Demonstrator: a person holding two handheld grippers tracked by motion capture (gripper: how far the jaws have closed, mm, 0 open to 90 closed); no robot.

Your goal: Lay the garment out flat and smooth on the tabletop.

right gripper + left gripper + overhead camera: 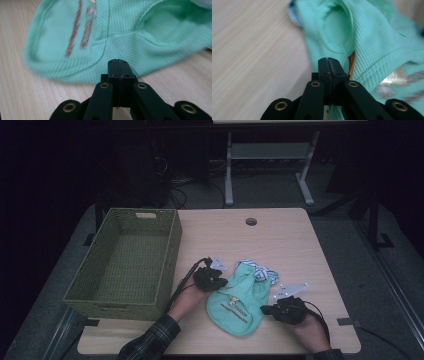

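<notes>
Dim room and pale wooden worktop [280, 235] carry a green woven basket [172, 245] at centre left, its inside bare, while a mint green shirt [245, 295] lies at lower centre, the left tool [223, 283] and right tool [264, 309] clenched on its opposite edges.

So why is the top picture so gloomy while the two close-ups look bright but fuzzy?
High view: dim, the floor behind the table almost black. Left gripper view: bright, the green garment soft at the right edge. Right gripper view: bright, the garment's lettering smeared, the weave near the jaws crisp.
</notes>
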